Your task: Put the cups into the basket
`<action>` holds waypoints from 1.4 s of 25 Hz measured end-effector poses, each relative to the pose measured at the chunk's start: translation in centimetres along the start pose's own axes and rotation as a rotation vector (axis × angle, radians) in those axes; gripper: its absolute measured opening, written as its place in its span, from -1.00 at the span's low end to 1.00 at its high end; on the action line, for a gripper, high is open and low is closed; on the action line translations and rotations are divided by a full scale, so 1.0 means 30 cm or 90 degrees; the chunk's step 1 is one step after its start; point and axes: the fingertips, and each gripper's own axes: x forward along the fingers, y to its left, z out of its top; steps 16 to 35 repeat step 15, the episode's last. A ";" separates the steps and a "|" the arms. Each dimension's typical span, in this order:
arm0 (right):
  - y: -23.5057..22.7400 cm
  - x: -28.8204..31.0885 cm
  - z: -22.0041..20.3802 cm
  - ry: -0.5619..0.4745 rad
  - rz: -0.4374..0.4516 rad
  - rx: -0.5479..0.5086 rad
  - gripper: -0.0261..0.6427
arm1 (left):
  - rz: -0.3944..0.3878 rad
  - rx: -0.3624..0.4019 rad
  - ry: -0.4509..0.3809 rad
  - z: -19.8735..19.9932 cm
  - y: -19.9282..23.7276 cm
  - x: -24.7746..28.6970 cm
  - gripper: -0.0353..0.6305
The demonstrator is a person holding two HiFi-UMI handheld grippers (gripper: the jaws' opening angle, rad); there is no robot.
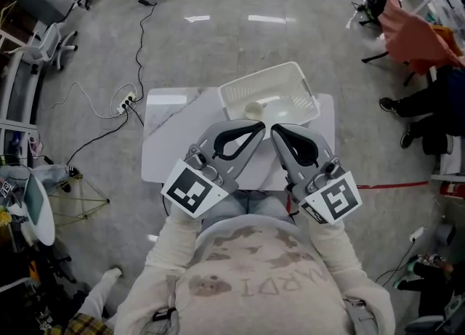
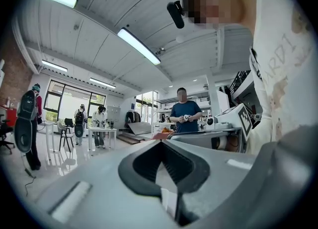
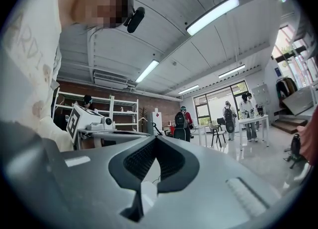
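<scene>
While both pairs of jaws stand closed on nothing, left gripper [image 1: 256,129] and right gripper [image 1: 277,131] hang side by side over the table [image 1: 171,137]. Cup [image 1: 253,110]: inside the basket [image 1: 270,73], at 12 o'clock. Step: placement apparently finished. Next: find another cup; none shows.

Left side clear, far right blocked.
The table [image 1: 171,137] is seen bare across its left half; the far right corner is taken up by the basket [image 1: 270,72], its top shown open, with a cup [image 1: 253,110] seated inside.
</scene>
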 end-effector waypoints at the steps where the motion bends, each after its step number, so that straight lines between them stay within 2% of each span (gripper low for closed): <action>1: 0.003 0.002 0.000 0.000 0.002 0.001 -0.85 | 0.001 0.000 -0.001 0.004 0.001 -0.002 -0.89; 9: -0.001 0.011 0.008 0.001 0.008 0.001 -0.85 | 0.018 -0.002 -0.005 0.022 0.017 -0.004 -0.89; 15: 0.078 -0.024 0.023 -0.007 0.004 -0.008 -0.85 | 0.018 0.007 -0.012 0.040 -0.043 -0.074 -0.89; 35: 0.078 -0.024 0.023 -0.007 0.004 -0.008 -0.85 | 0.018 0.007 -0.012 0.040 -0.043 -0.074 -0.89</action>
